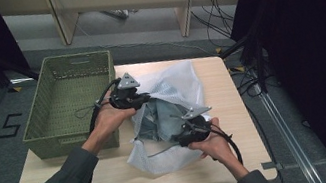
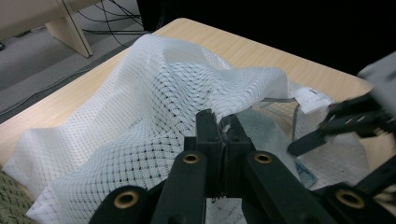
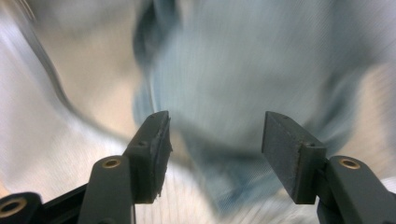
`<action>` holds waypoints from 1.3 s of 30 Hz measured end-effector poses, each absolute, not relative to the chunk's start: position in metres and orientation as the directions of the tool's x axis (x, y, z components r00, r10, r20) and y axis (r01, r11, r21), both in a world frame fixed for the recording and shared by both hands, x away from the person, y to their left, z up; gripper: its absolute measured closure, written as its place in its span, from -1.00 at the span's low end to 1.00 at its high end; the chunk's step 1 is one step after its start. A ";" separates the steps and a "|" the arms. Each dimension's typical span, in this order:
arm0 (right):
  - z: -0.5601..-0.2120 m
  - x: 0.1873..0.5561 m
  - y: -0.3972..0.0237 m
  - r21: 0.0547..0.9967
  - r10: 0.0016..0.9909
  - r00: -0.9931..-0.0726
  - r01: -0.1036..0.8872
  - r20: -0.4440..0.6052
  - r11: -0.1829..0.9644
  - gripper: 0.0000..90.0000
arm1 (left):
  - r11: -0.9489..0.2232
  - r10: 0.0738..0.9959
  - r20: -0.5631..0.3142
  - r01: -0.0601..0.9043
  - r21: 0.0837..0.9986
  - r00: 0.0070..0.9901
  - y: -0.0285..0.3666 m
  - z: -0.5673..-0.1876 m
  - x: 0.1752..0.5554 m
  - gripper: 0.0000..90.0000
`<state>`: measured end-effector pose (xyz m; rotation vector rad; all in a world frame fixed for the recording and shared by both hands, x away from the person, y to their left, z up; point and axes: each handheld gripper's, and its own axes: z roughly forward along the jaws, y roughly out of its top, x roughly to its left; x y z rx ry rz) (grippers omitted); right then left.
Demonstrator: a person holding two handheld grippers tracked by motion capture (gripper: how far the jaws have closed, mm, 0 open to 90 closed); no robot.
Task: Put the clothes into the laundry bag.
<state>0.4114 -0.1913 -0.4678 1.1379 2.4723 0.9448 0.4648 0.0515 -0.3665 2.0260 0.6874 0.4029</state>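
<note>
A white mesh laundry bag (image 1: 173, 105) lies crumpled in the middle of the table (image 1: 116, 181), just to the right of a green woven basket (image 1: 71, 102) that stands at the table's left edge. Inside the bag's open mouth sits a piece of blue clothing (image 1: 161, 120), likely denim, partly covered by mesh.

The left hand-held gripper (image 1: 144, 97) has its jaws clamped on the bag's upper rim; in the left gripper view the white netting (image 2: 140, 107) is pinched tight between the two black pads and drapes away from them. This grip appears to hold the mouth of the bag up and open.

The right hand-held gripper (image 1: 183, 133) sits at the lower side of the opening. In the right gripper view its jaws stand well apart with nothing between the pads, and the blue clothing (image 3: 243, 84) lies blurred just ahead of them.

Judging from this, the work is at an early-to-middle stage: the bag is held open and the garment is exposed, but it is not yet gripped. What seems left is closing the right jaws on the cloth, drawing it out of the bag, and probably placing it in the basket, whose visible inside holds no clothing.
</note>
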 end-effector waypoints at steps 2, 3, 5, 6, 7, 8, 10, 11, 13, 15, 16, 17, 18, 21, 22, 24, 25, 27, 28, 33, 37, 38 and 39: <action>-0.482 0.419 -0.184 0.649 0.747 -0.665 0.573 0.011 0.500 0.36 | -0.420 0.603 0.009 0.307 0.854 0.798 0.051 -0.367 0.463 0.95; -0.485 0.425 -0.180 0.658 0.754 -0.657 0.565 -0.006 0.498 0.54 | -0.415 0.606 0.008 0.307 0.857 0.796 0.051 -0.368 0.462 0.95; -0.484 0.439 -0.176 0.710 0.780 -0.625 0.534 -0.035 0.459 0.79 | -0.421 0.599 0.005 0.309 0.853 0.801 0.053 -0.370 0.460 0.95; -0.483 0.447 -0.176 0.735 0.794 -0.606 0.517 -0.048 0.439 0.83 | -0.424 0.597 0.007 0.308 0.852 0.802 0.055 -0.371 0.459 0.95; -0.482 0.453 -0.176 0.741 0.809 -0.587 0.527 -0.037 0.416 0.83 | -0.425 0.597 0.008 0.308 0.851 0.802 0.057 -0.373 0.457 0.95; -0.482 0.457 -0.176 0.744 0.818 -0.574 0.541 -0.015 0.393 0.82 | -0.433 0.594 0.012 0.307 0.848 0.804 0.059 -0.374 0.455 0.95; -0.487 0.458 -0.177 0.751 0.825 -0.565 0.543 -0.004 0.376 0.71 | -0.451 0.599 0.030 0.306 0.838 0.800 0.064 -0.380 0.450 0.93; -0.487 0.456 -0.178 0.745 0.826 -0.563 0.556 0.012 0.369 0.63 | -0.471 0.602 0.055 0.299 0.830 0.796 0.066 -0.382 0.447 0.89; -0.485 0.453 -0.180 0.745 0.828 -0.559 0.566 0.033 0.353 0.50 | -0.474 0.600 0.059 0.295 0.830 0.798 0.068 -0.385 0.436 0.76; -0.479 0.447 -0.181 0.731 0.833 -0.550 0.594 0.063 0.338 0.38 | -0.450 0.611 0.062 0.281 0.848 0.789 0.070 -0.385 0.420 0.60; -0.478 0.447 -0.185 0.747 0.817 -0.576 0.555 0.029 0.365 0.32 | -0.458 0.597 0.077 0.260 0.850 0.798 0.071 -0.383 0.410 0.57; -0.474 0.444 -0.188 0.749 0.815 -0.579 0.543 0.008 0.378 0.26 | -0.442 0.596 0.081 0.242 0.864 0.799 0.069 -0.382 0.400 0.54; -0.470 0.440 -0.188 0.747 0.821 -0.571 0.556 0.023 0.366 0.22 | -0.453 0.580 0.088 0.231 0.861 0.810 0.068 -0.382 0.390 0.51; -0.464 0.432 -0.193 0.734 0.800 -0.598 0.567 0.056 0.373 0.13 | -0.482 0.522 0.042 0.254 0.839 0.852 0.051 -0.399 0.366 0.35; -0.465 0.429 -0.193 0.731 0.795 -0.604 0.566 0.053 0.381 0.13 | -0.466 0.504 -0.002 0.274 0.841 0.864 0.042 -0.411 0.361 0.33; -0.467 0.425 -0.193 0.716 0.786 -0.615 0.575 0.061 0.395 0.15 | -0.487 0.467 -0.051 0.305 0.819 0.883 0.027 -0.434 0.355 0.32; -0.468 0.424 -0.193 0.721 0.776 -0.628 0.565 0.060 0.402 0.22 | -0.527 0.449 -0.045 0.304 0.794 0.893 0.022 -0.444 0.354 0.36; -0.469 0.424 -0.191 0.726 0.754 -0.652 0.555 0.077 0.406 0.35 | -0.553 0.433 -0.071 0.327 0.766 0.899 0.012 -0.463 0.352 0.47; -0.474 0.424 -0.187 0.759 0.756 -0.648 0.538 0.094 0.366 0.42 | -0.579 0.424 -0.069 0.329 0.746 0.903 0.010 -0.470 0.353 0.54; -0.485 0.428 -0.171 0.724 0.726 -0.685 0.534 0.067 0.437 0.60 | -0.633 0.427 -0.065 0.350 0.691 0.902 0.008 -0.491 0.362 0.85; -0.495 0.432 -0.156 0.677 0.720 -0.692 0.554 0.053 0.484 0.67 | -0.695 0.410 -0.020 0.327 0.641 0.912 0.008 -0.503 0.360 0.93; -0.498 0.433 -0.152 0.668 0.726 -0.686 0.561 0.046 0.488 0.69 | -0.687 0.420 -0.035 0.343 0.641 0.907 0.008 -0.504 0.359 0.95; -0.500 0.435 -0.149 0.663 0.728 -0.684 0.561 0.035 0.496 0.71 | -0.686 0.415 -0.025 0.331 0.648 0.909 0.007 -0.504 0.359 0.95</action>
